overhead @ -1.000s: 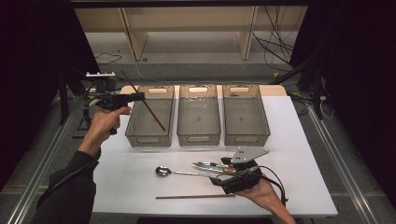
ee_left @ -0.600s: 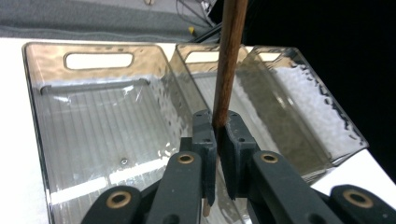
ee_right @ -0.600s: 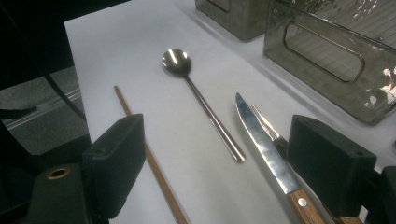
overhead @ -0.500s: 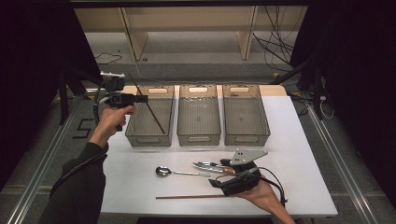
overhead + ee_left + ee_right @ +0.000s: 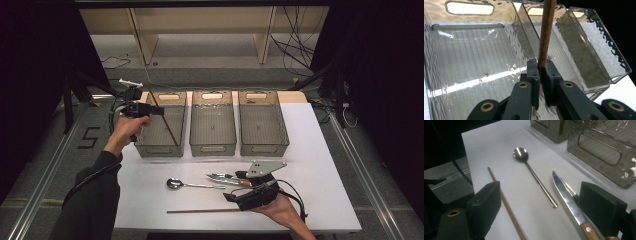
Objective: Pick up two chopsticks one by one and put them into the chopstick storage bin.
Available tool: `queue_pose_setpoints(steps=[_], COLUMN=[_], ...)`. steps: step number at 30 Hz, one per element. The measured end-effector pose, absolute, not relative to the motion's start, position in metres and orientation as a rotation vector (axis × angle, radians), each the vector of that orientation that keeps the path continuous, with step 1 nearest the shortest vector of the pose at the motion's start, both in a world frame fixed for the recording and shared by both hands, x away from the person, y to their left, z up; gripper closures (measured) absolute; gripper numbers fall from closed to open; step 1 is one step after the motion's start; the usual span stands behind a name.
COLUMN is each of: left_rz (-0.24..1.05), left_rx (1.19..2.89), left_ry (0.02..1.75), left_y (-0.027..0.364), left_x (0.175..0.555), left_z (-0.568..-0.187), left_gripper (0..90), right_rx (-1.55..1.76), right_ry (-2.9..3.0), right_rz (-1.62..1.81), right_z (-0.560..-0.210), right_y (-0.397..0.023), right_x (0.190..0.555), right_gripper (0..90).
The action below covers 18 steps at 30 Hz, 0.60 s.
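Note:
My left gripper [image 5: 159, 111] [image 5: 540, 65] is shut on a brown wooden chopstick [image 5: 547, 30] and holds it over the left clear bin [image 5: 161, 125] [image 5: 469, 50]; the stick [image 5: 165, 122] slants down into that bin. Near the table's front edge my right gripper [image 5: 239, 192] [image 5: 541, 205] stands open and low over the white table. Between and ahead of its jaws lie a spoon [image 5: 534, 175] [image 5: 192, 184], a wooden-handled knife [image 5: 569, 202] [image 5: 227, 178] with a fork [image 5: 568, 188] beside it, and a second chopstick [image 5: 506, 207] [image 5: 202, 211].
Three clear grey bins stand in a row at the back of the table; the middle bin [image 5: 213, 124] and the right bin [image 5: 262, 122] hold nothing. The white table [image 5: 325, 165] ends at a dark drop on every side. Cables lie on the floor behind.
My left hand has carried the chopstick rightward and down, toward and over the left bin. The right hand and the cutlery have stayed put.

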<state>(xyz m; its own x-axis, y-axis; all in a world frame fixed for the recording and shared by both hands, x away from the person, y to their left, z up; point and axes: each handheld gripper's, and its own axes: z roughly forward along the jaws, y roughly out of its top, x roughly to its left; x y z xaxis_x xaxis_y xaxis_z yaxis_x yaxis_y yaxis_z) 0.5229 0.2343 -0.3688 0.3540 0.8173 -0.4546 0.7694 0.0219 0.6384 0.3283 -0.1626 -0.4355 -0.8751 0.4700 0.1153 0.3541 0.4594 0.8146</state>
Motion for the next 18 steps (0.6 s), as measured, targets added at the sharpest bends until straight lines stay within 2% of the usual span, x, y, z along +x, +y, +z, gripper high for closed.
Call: queue_pose_setpoints(steps=[9,13,15,18], left_rz=[0.038,0.042,0.07,0.087], left_rx=[1.751,1.763,1.778,1.804], left_ry=[1.43,1.466,1.489,1.509], left_y=[0.228,0.224,0.221,0.216], left_x=[0.525,0.528,0.529,0.531], left_z=[-0.377,-0.378,-0.378,-0.378], left_gripper=[82.4,63.3,50.7,39.2], right_rx=[0.734,0.727,0.73,0.732], right_ry=[2.579,2.583,2.585,2.582], right_rz=[1.386,1.383,1.386,1.392], right_z=[-0.436,-0.437,-0.437,-0.436], right_y=[-0.162,-0.162,-0.162,-0.163], right_x=[0.328,0.329,0.329,0.329], right_gripper=[19.4,19.5,19.5,19.7])
